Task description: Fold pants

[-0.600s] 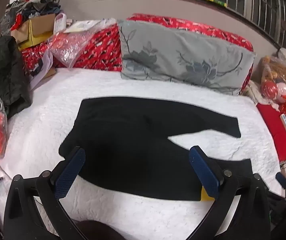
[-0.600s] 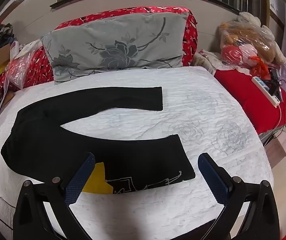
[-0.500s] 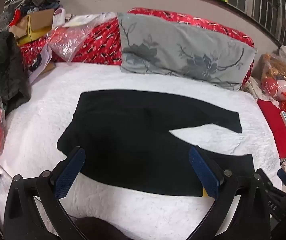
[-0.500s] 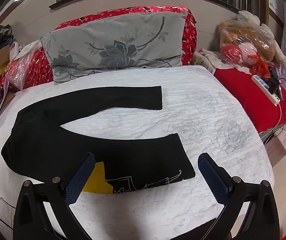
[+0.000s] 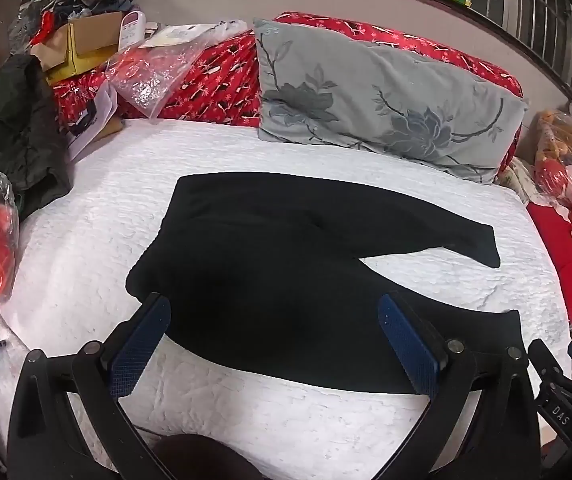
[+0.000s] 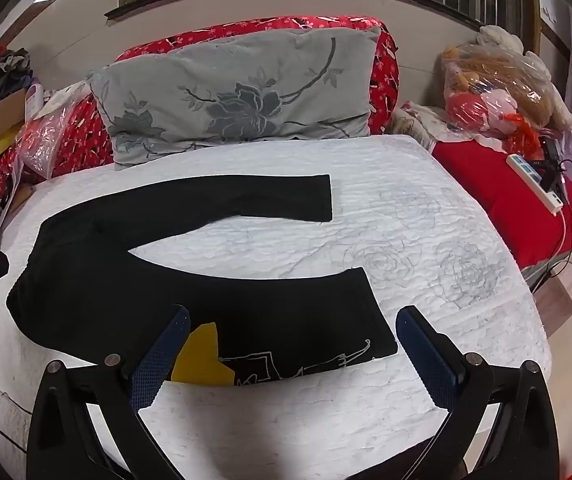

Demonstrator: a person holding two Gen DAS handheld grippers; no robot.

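My left tongs (image 5: 273, 320) stand wide apart above the bed (image 5: 97, 240), nothing between the blue pads (image 5: 139, 348); they hang over the waist end of the black pants (image 5: 269, 280) without touching the cloth. My right tongs (image 6: 292, 334) are likewise spread to their full gape and empty, poised over the near leg.

The pants lie flat on the white quilted bed cover, waist toward the left side, both legs running to the right and splayed apart, so that a wedge of white cover shows between them. The far leg ends well short of the grey flowered pillow (image 6: 237, 92). The near leg carries a yellow patch (image 6: 201, 356) and thin white line work near its hem; what the lines depict I cannot make out, possibly lettering.

A red patterned bolster (image 5: 213, 80) sits behind the pillow. Bags and clutter (image 5: 73, 32) crowd the left edge of the bed.
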